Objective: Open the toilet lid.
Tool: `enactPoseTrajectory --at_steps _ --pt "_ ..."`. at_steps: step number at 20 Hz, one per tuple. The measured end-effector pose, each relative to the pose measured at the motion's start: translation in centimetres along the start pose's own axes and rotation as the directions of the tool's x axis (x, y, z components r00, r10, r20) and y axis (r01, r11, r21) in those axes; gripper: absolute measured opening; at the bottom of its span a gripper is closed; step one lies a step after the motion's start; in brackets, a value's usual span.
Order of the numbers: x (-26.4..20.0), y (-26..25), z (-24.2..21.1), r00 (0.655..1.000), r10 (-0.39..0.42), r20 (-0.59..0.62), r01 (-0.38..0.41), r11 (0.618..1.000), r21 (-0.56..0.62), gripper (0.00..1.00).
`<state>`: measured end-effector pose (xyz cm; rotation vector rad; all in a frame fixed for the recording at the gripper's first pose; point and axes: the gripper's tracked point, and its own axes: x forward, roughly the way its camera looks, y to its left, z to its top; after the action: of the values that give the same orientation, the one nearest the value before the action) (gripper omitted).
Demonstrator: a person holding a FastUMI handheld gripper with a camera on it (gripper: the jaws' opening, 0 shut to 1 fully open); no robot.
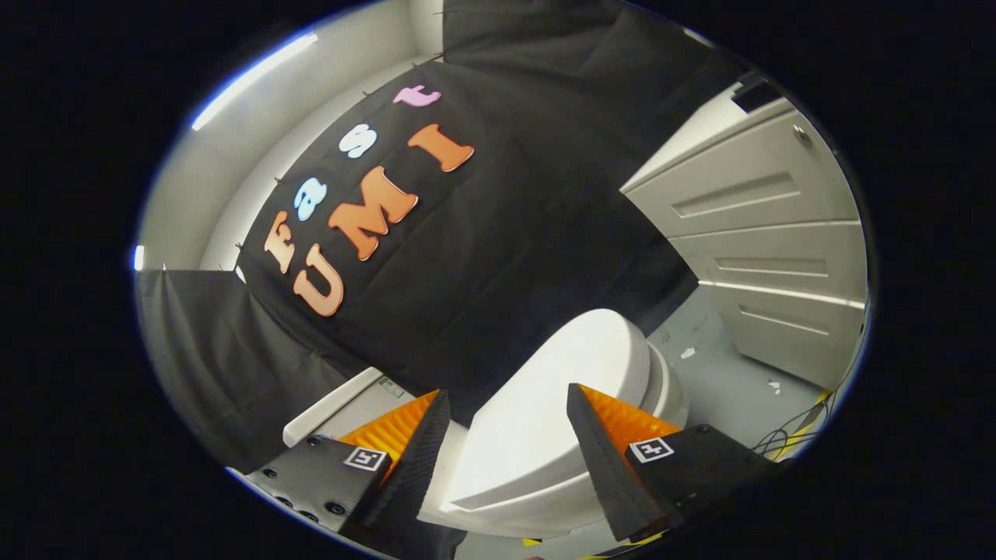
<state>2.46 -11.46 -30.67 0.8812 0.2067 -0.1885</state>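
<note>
A white toilet stands on the grey floor against the black cloth wall, seen tilted. Its lid (560, 404) lies closed and flat on the bowl (669, 389). The white tank (342, 404) sits behind my left finger. My gripper (507, 398) hovers above the lid, open, with a wide gap between the fingers and nothing held. The lid's rear half shows between the fingers; its rounded front end lies beyond them. I cannot tell how far the fingertips are above the lid.
A white panelled door (770, 233) stands beyond the toilet on the right. Grey floor (731, 381) with a few white scraps lies between toilet and door. Dark and yellow cables (794, 439) lie on the floor by my right finger.
</note>
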Motion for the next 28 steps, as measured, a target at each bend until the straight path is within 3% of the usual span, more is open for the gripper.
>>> enactPoseTrajectory --at_steps 10,20,28 --pt "0.4 -9.8 -4.8 0.984 -0.135 -0.118 0.151 0.979 0.139 0.97" --pt "1.0 -12.8 -8.3 0.972 -0.099 -0.215 0.153 0.955 0.253 0.96" --pt "2.7 -13.2 -9.1 0.971 -0.077 -0.226 0.145 0.942 0.302 0.73"
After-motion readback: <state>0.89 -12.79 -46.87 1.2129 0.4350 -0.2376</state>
